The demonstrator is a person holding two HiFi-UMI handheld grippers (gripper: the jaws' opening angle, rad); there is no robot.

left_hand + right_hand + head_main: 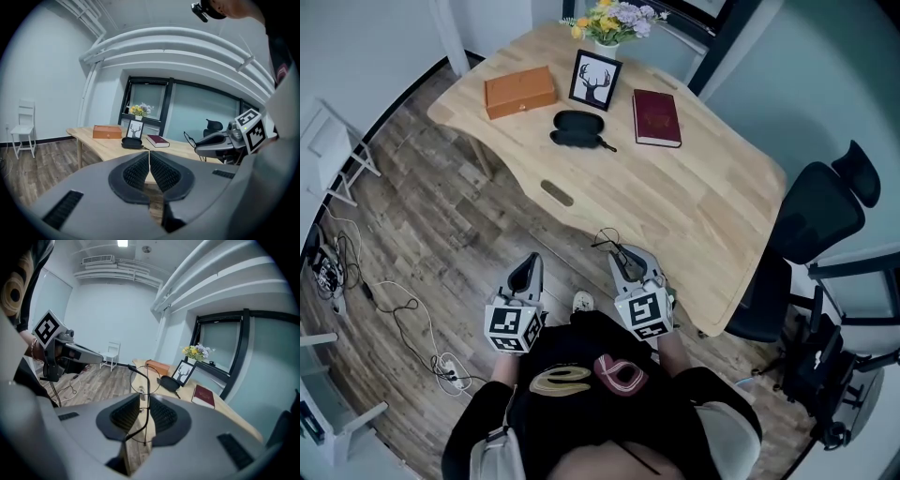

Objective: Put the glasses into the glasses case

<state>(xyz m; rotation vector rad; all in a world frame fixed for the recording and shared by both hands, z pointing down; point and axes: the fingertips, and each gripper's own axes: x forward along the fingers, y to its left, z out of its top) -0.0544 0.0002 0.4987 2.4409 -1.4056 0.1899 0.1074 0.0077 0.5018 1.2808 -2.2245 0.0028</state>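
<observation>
Right hand-held gripper (pixel 146 396) is pinched on the glasses (pixel 148 380). In its own view I see a thin temple running down between the pads, with a round lens ring standing above the tips. Their long axis runs along the jaws, and the lens end points ahead at the counter (pixel 712 216). From the head view the glasses are only a dark wire loop past the tips, right at the counter's near edge.

Left hand-held gripper (pixel 149 153) is pressed together with nothing between its pads. Its view catches the right one from the side, glasses poking forward, where the head view shows both side by side from above.

Farther on, the case (pixel 577 128) lies open on the counter, long axis across it, well apart from the glasses. A red book (pixel 656 117) sits just beside it. Behind stand an orange box (pixel 519 91) and a deer picture (pixel 595 80), then flowers (pixel 614 19) at the far edge.
</observation>
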